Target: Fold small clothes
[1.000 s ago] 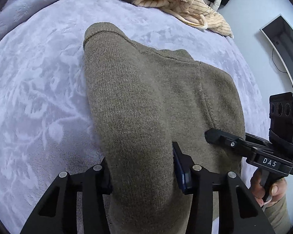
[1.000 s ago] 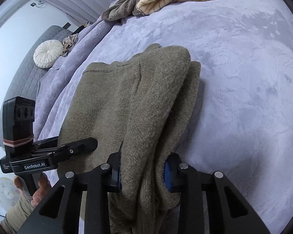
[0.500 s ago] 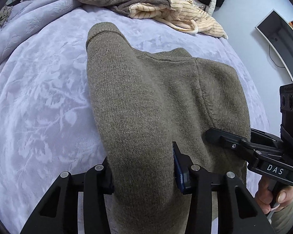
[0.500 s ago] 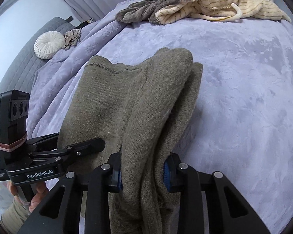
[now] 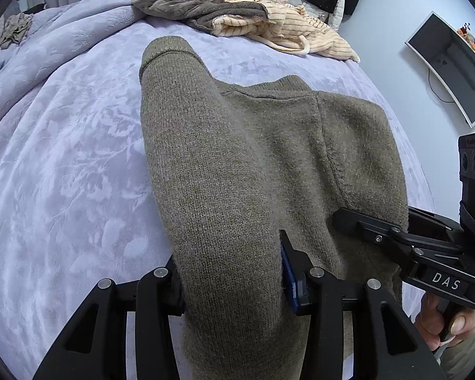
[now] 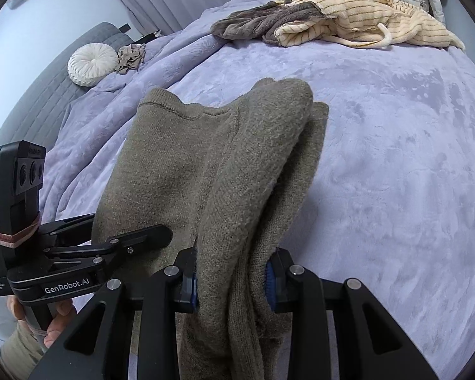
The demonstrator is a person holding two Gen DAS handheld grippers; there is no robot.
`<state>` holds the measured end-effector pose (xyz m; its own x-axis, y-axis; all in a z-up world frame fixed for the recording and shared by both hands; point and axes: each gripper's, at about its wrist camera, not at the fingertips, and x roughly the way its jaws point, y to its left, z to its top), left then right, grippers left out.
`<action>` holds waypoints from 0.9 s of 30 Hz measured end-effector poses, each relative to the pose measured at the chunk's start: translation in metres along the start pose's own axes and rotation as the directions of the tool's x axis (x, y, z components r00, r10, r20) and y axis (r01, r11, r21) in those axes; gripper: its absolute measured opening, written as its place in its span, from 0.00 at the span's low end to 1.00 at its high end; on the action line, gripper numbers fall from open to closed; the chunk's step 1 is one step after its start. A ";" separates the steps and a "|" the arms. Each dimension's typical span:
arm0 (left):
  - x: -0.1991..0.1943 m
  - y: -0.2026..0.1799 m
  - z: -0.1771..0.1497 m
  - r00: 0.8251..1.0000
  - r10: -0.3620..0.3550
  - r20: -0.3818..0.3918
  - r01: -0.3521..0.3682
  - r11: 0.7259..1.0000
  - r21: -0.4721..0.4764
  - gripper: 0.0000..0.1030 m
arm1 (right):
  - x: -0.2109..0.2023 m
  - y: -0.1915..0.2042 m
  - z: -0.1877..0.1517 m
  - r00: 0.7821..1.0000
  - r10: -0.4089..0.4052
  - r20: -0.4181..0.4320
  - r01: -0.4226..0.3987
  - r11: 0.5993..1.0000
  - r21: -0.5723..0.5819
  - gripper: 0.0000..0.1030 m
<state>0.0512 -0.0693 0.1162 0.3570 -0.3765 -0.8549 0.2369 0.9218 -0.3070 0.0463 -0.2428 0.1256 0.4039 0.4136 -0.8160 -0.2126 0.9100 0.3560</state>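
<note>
The bottom of the sweater [image 5: 237, 190] ran out of the picture at 6 o'clock in both views, so its lower edge could not be seen. The left gripper [image 5: 234, 281] had its inner pads mostly buried in the knit. Only a strip of blue pad showed on one side. The right gripper [image 6: 231, 281] was the same, with thin blue edges peeking out beside the cloth. The person's hands were cut off at the picture edges, with just a few fingers around each handle.

The jaws of the left gripper were partly closed and pinched a thick fold of the sweater. The jaws of the right gripper were closed a bit more and squeezed a bunched, doubled fold.

The sweater was olive green and knitted, with a soft fuzzy look. It hung from both grippers, and its far end at 12 o'clock lay on the bed [image 5: 63, 158]. In the left view a rolled sleeve with a ribbed cuff pointed to 12 o'clock. The neck seam showed toward 1 o'clock.

The bed had a pale purple blanket with a flower pattern. A pile of clothes [image 6: 332, 22], cream striped and grey, lay at the far side, at 12 o'clock. A round white pillow [image 6: 91, 63] sat at 10 o'clock in the right view.
</note>
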 end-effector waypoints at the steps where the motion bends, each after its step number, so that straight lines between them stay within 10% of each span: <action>1: -0.002 -0.001 -0.003 1.000 0.004 0.002 -0.004 1.000 0.002 0.45 | -0.002 0.002 -0.004 1.000 0.000 0.000 0.000 1.000 -0.001 0.32; 27: -0.042 0.008 -0.094 0.998 0.055 0.006 -0.055 0.998 -0.009 0.45 | -0.020 0.064 -0.087 1.000 -0.009 -0.026 0.007 0.998 -0.069 0.32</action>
<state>-0.0465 -0.0374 0.1104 0.3748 -0.3261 -0.8679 0.2094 0.9417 -0.2634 -0.0529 -0.1954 0.1249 0.3824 0.4047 -0.8306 -0.2709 0.9086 0.3180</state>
